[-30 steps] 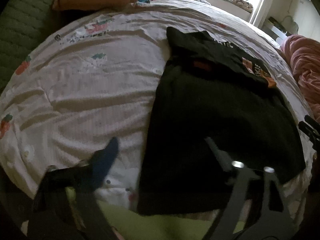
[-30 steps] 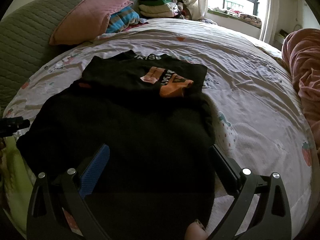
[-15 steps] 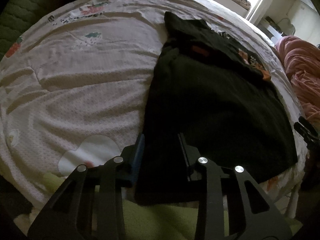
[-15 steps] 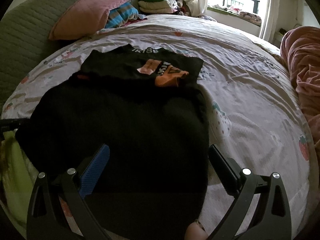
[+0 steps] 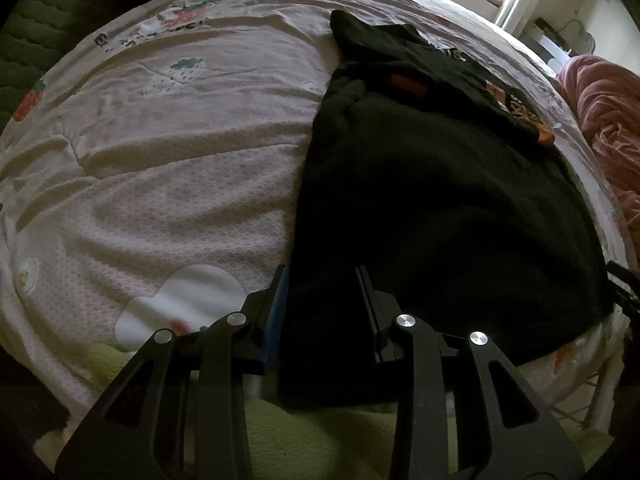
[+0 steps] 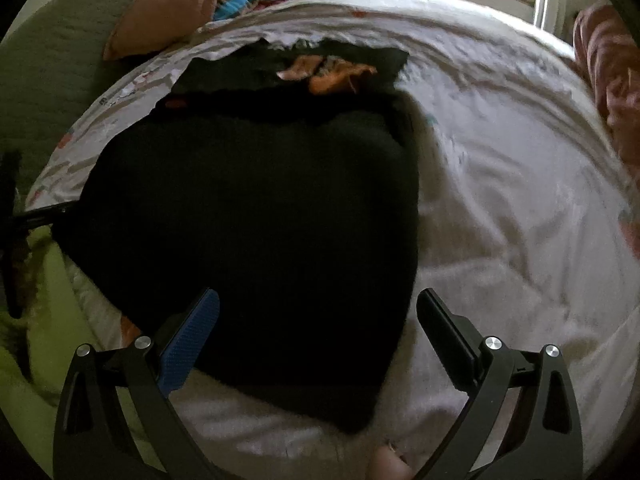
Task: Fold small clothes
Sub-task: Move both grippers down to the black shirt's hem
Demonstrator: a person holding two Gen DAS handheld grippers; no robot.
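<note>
A black garment (image 5: 440, 208) lies spread flat on the bed, its near hem at the mattress edge. My left gripper (image 5: 322, 276) is at the garment's near left corner with its jaws drawn narrow, black cloth bunched between the pads. In the right wrist view the same garment (image 6: 260, 208) fills the middle. My right gripper (image 6: 318, 300) hangs open just above its near right corner, both fingers clear of the cloth; this view is blurred. A folded black shirt with an orange print (image 6: 332, 72) lies just beyond it.
The white printed bedsheet (image 5: 160, 160) stretches wide to the left. A pink pillow (image 6: 172, 12) and stacked clothes sit at the headboard. A pink blanket (image 5: 600, 120) is heaped on the right. A green blanket (image 5: 320, 432) hangs at the near edge.
My left jaws went from wide apart to narrow around the garment's near left corner and then held. My right gripper sank and moved in over the near right corner, still open.
</note>
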